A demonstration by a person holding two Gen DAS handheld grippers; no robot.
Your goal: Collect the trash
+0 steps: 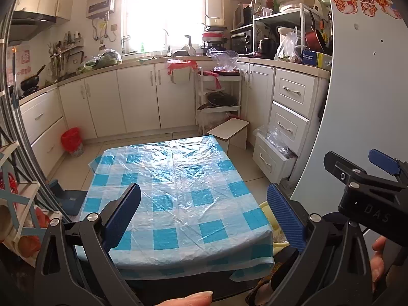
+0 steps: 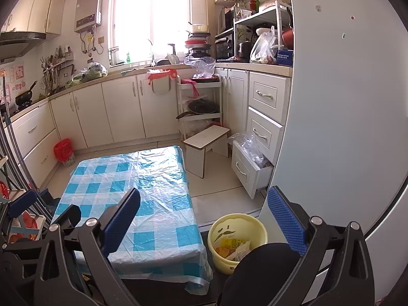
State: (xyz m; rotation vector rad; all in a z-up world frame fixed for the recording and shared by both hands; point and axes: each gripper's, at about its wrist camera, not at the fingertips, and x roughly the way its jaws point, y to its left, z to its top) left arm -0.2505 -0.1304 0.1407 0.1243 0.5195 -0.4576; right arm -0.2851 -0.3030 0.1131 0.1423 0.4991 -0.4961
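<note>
While both grippers, left [image 1: 204, 216] and right [image 2: 204, 219], hover spread and empty, yellow bin [image 2: 237, 239] at lower right sits crowded by knee; careless knock risks spill.

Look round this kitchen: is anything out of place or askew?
Yes: the bottom white cabinet drawer hangs open, tilted, with crumpled clear plastic spilling over its top. The drawers above it are shut.

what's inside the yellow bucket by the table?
The yellow bucket holds crumpled wrappers: yellow and orange packaging, plus pale plastic. A dark knee covers its near right side, so the rest of the contents and the bottom are hidden.
</note>
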